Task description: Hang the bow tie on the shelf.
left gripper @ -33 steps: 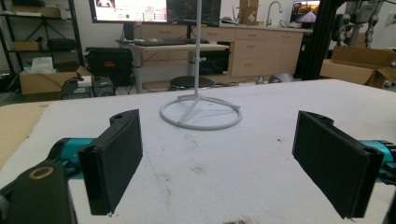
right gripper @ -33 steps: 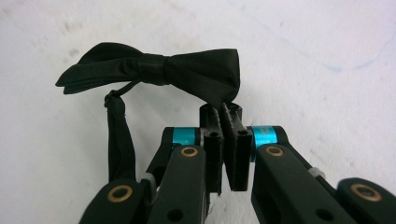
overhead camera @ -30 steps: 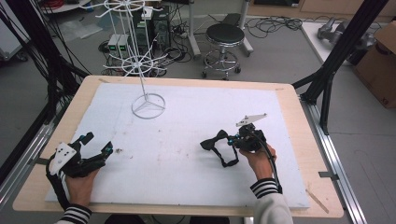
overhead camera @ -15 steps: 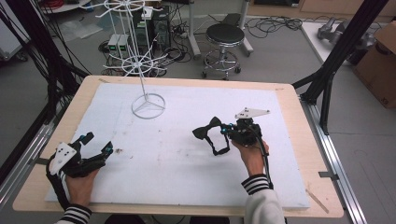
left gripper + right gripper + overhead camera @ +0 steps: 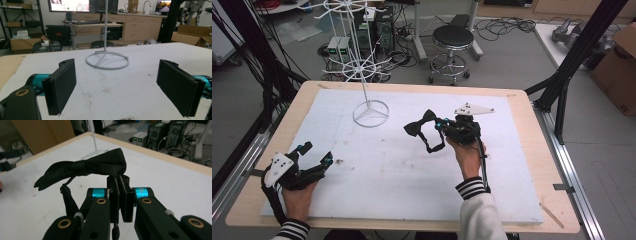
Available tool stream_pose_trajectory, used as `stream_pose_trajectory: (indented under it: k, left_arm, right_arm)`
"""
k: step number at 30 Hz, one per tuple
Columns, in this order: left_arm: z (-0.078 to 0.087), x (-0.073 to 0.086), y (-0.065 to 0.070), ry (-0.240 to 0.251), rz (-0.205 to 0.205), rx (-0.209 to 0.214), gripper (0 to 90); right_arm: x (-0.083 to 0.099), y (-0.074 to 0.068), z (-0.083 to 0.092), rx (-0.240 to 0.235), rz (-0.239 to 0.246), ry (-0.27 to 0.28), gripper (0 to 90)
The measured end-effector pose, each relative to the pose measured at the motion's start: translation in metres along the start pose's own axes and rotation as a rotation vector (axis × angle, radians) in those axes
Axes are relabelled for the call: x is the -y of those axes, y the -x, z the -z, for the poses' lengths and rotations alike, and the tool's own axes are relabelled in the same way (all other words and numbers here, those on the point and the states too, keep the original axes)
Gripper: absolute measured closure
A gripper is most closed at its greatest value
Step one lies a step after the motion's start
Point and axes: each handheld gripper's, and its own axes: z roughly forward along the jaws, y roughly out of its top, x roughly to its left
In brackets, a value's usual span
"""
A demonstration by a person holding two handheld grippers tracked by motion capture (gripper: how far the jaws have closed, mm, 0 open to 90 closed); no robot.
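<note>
A black bow tie (image 5: 418,125) with a dangling strap hangs above the white mat, near the middle of the table. My right gripper (image 5: 443,126) is shut on one wing of it; in the right gripper view the jaws pinch the bow tie (image 5: 87,168) from below and its strap loops down on the left. My left gripper (image 5: 314,159) rests on the mat at the near left, held by a hand, open with nothing between its pads (image 5: 62,83). A white wire display stand (image 5: 370,111) rises at the back left of the mat; its ring base (image 5: 107,60) lies ahead of the left gripper.
The white mat (image 5: 402,165) covers most of the wooden table (image 5: 532,150). Black frame posts (image 5: 572,65) stand at the right and left table corners. A stool (image 5: 453,45) and cables are on the floor behind the table.
My right gripper has lifted the bow tie off the mat and carried it toward the back left, nearer the stand. The left gripper has stayed where it was.
</note>
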Motion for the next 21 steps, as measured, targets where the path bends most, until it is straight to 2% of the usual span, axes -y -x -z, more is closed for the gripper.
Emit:
stream_pose_trajectory:
  k: [7,10,16,21]
  left_arm:
    - [0.000,0.000,0.000,0.002,-0.001,0.001,16.4]
    - [0.000,0.000,0.000,0.001,-0.002,0.001,16.4]
    - [0.000,0.000,0.001,0.004,-0.001,0.001,16.4]
    - [0.000,0.000,0.001,0.007,0.000,0.001,16.4]
  right_arm:
    - [-0.009,-0.003,-0.005,-0.015,-0.018,0.102,87.4]
    - [-0.014,-0.004,-0.008,-0.024,-0.035,0.124,87.4]
    - [-0.029,-0.013,-0.015,-0.030,-0.008,0.174,87.4]
    - [-0.042,-0.020,-0.026,-0.044,0.013,0.188,87.4]
